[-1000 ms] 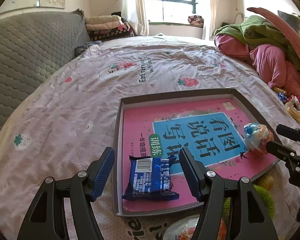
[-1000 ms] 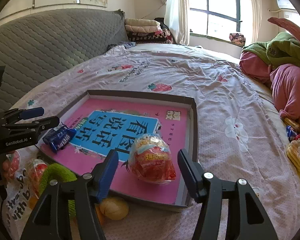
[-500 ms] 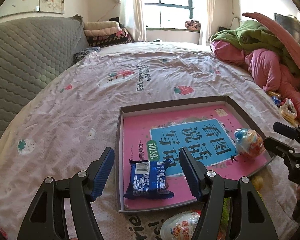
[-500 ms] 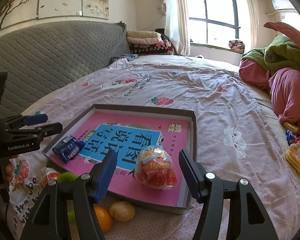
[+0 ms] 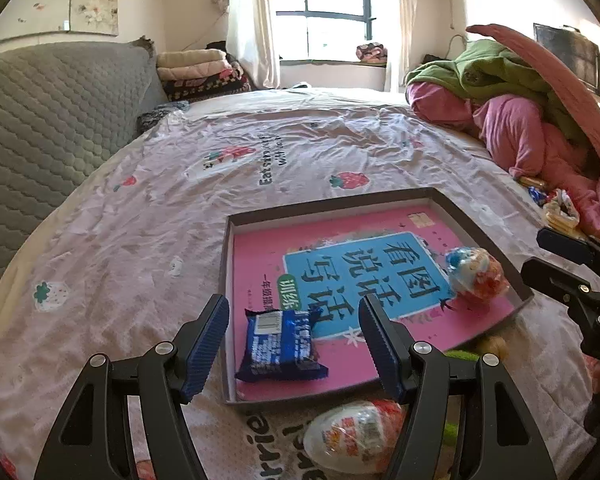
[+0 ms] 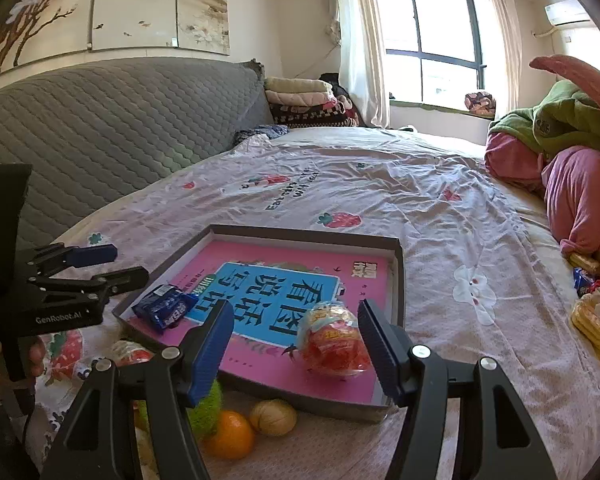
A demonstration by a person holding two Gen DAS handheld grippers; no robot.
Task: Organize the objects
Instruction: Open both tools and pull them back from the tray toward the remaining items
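Note:
A shallow grey tray (image 5: pixel 444 196) (image 6: pixel 398 264) with a pink and blue book cover inside lies on the bed. A blue snack packet (image 5: pixel 281 344) (image 6: pixel 165 306) lies in its near left corner. A wrapped egg-shaped toy (image 5: pixel 476 274) (image 6: pixel 332 338) lies in the tray's near right part. My left gripper (image 5: pixel 294 346) is open and empty, just behind the packet. My right gripper (image 6: pixel 296 348) is open and empty, just behind the wrapped toy. Each gripper shows in the other view, the right (image 5: pixel 556 256) and the left (image 6: pixel 100 264).
Outside the tray's near edge lie a white and red egg toy (image 5: pixel 356 436) (image 6: pixel 130 352), an orange (image 6: pixel 230 434), a walnut (image 6: pixel 273 417) and a green fuzzy object (image 6: pixel 206 406). Snack wrappers (image 6: pixel 594 308) lie at the right by pink and green bedding (image 5: pixel 512 104). A grey headboard (image 6: pixel 100 128) stands left.
Both grippers have drawn back and up from the tray. The packet and the wrapped toy stay in the tray. More loose items show below the tray's near edge.

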